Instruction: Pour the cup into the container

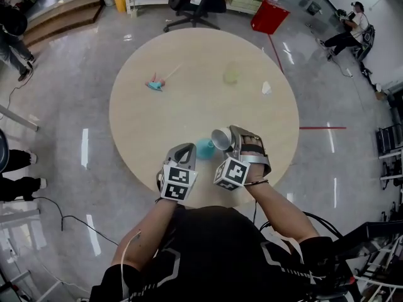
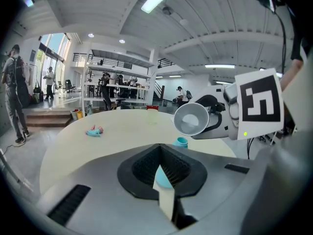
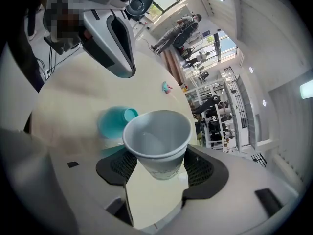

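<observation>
Closest to the head camera is a black top point(image 1: 220, 250), with two arms reaching out over a big round table point(image 1: 189, 106). Each hand holds a tool. The right gripper point(image 1: 234, 142) has its two jaws pinching a white cup point(image 3: 156, 141), one jaw on each side. The cup is up in the air, off the table, and tipped over on its side. Its open mouth faces the left gripper point(image 1: 187, 151). I see the cup just above and beside a small blue-green container point(image 1: 204, 148), which sits on the table near the edge closest to the person. The left gripper has its jaws pressed together. Its tips are right at the container, but I cannot tell if they nip it or only touch it. Far across the table lie a little pink and blue toy point(image 1: 155, 83), a pale green beaker point(image 1: 232, 74) and a small white scrap point(image 1: 266, 88), all well apart from the grippers. On the floor past the table stand a black chair point(image 1: 192, 2) and a red bin point(image 1: 269, 16).
</observation>
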Demonstrator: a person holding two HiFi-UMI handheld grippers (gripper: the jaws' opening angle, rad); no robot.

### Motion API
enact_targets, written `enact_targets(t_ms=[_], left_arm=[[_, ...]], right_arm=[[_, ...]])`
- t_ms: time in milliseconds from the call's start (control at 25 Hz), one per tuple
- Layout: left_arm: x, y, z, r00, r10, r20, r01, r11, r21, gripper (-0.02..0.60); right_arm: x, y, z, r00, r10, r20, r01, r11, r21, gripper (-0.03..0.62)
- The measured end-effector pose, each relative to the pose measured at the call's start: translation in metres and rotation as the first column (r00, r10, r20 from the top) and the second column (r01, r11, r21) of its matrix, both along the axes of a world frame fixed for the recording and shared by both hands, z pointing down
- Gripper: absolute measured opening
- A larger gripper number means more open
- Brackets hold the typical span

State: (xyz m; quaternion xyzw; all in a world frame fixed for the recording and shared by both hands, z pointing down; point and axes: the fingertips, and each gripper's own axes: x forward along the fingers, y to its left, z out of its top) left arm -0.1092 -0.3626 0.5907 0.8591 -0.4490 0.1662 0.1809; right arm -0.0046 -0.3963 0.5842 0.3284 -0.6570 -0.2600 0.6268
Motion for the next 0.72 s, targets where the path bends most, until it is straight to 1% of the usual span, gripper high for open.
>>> enact_targets(t_ms=[160, 280, 720], left_arm=[[0.0008, -0.0004, 0.0008, 1.000, 0.000, -0.001, 0.000, 1.000, -0.003, 0.000], [0.0004, -0.0029, 0.0018, 1.000, -0.001, -0.002, 0.001, 1.000, 0.000, 0.000], [0.0053, -0.0042, 0.0048, 1.000, 0.013, -0.006, -0.013, 1.000, -0.004, 0.000]], right_arm=[[0.0025, -0.0003, -0.0006, 1.000, -0.006, -0.019, 0.006, 1.000, 0.020, 0.305], [0.0000, -0.0022, -0.0013, 0.999, -0.027, -0.041, 0.028, 0.999, 0.042, 0.305], [-0.0032, -0.0023, -0.0022, 0.992, -0.077, -0.101, 0.085, 0.993, 0.077, 0.305]])
